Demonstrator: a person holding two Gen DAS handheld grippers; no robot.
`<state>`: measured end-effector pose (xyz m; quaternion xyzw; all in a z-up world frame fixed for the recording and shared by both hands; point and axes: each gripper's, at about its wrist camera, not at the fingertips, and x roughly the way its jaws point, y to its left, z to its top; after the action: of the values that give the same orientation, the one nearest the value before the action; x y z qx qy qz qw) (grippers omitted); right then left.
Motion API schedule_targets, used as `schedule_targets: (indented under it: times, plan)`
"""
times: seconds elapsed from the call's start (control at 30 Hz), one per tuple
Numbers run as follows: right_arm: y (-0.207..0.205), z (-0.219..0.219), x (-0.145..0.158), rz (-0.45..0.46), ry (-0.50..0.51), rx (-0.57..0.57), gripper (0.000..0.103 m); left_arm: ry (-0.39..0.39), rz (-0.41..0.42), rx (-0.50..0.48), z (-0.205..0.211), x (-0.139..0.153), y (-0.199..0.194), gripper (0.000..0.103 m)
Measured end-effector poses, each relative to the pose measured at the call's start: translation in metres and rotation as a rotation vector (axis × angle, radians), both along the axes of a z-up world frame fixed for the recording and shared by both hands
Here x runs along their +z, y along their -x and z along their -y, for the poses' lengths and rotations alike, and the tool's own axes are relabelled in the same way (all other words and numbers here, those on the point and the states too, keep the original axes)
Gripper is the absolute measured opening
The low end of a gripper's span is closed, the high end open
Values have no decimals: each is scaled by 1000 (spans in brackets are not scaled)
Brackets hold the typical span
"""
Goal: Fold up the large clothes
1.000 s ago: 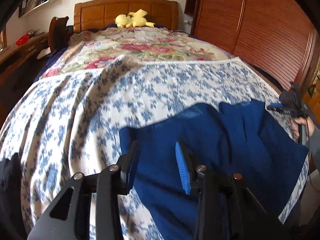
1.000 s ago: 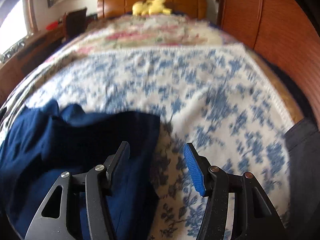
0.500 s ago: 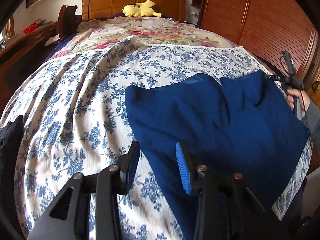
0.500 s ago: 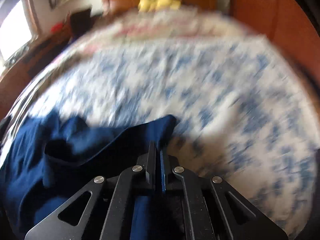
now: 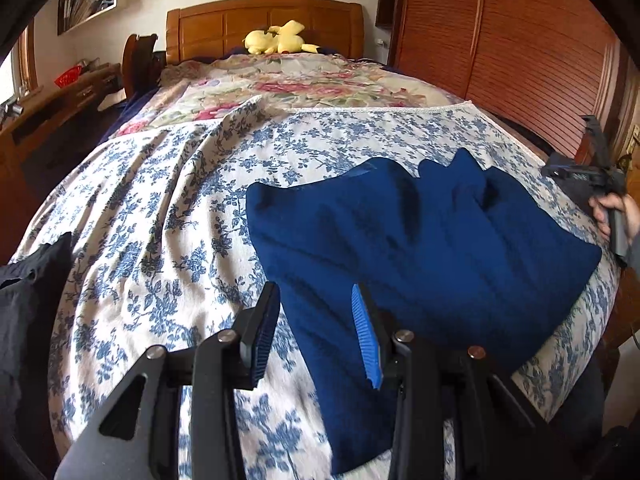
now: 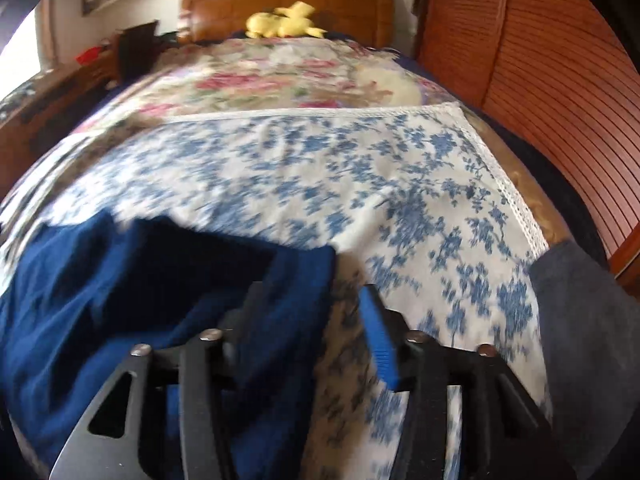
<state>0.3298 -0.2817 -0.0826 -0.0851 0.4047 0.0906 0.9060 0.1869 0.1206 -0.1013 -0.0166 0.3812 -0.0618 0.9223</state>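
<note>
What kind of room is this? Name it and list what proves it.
A bedroom, most likely in a home. A bed with a wooden headboard fills the view, spread with a blue-flowered bedspread; a yellow plush toy lies at its head, and slatted wooden wardrobe doors stand beside it.

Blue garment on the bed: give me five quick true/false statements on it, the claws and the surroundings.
1. The blue garment lies on the blue-flowered bedspread. True.
2. The left claw is clamped shut on the garment. False: its jaws stand apart above the cloth, gripping nothing.
3. A yellow plush toy sits by the wooden headboard. True.
4. The right claw is shut. False: its jaws have just been opening; the garment's edge lies beneath them, not pinched.
5. The garment is folded into a small neat square. False: it is spread out and rumpled.
</note>
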Motion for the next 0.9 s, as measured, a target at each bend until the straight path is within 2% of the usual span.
schedule_targets:
  times: [0.17,0.37,0.9]
  plan:
    - [71,-11,-3,-24,-14,103,54,-3,-6,-14,13,-2,17,35]
    - [121,-10,-10,-39,-39,131,57,-4,-10,-14,26,-5,34,35]
    - [150,3,-54,-151,-92,94,67,3,-67,75,15,-36,63,38]
